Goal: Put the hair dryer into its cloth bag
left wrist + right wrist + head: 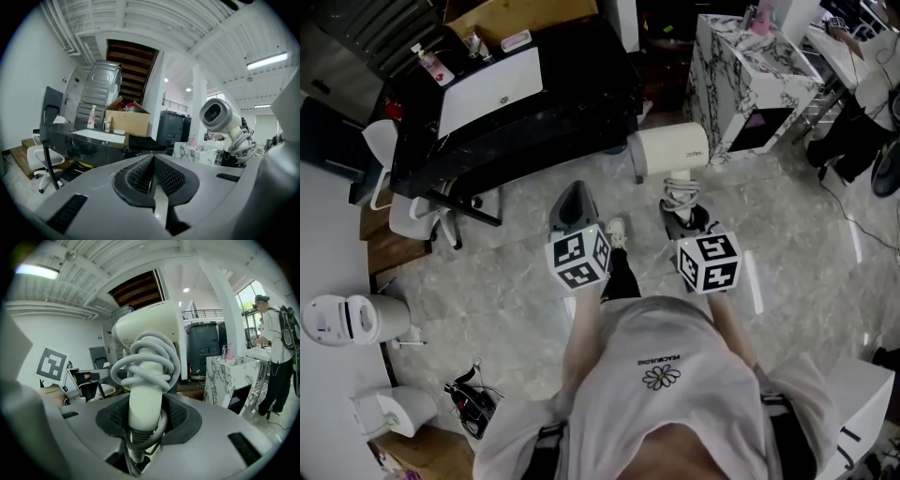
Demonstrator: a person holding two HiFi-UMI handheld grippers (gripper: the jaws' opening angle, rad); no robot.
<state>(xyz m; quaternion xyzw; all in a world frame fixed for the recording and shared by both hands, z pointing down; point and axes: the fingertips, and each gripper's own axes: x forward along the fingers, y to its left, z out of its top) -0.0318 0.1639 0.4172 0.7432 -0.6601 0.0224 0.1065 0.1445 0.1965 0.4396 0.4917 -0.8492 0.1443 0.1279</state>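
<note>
Grips hair dryer (pixel 145 376) by cord-wrapped handle in right hand-held gripper (pixel 143 423), handle running out along jaws, barrel crosswise at far end; carries left hand-held gripper (pixel 153 176) clenched, empty, alongside; finds no cloth bag in view

Nothing reads clearly. The person's white T-shirt (pixel 675 375) carries a small line of dark capitals over a daisy outline, too small to read. The cream plastic hair dryer (pixel 673 150) bears faint, illegible grey lettering. The left tool's white cube (pixel 578 258) and the right tool's white cube (pixel 709 262) show black square code markers.
</note>
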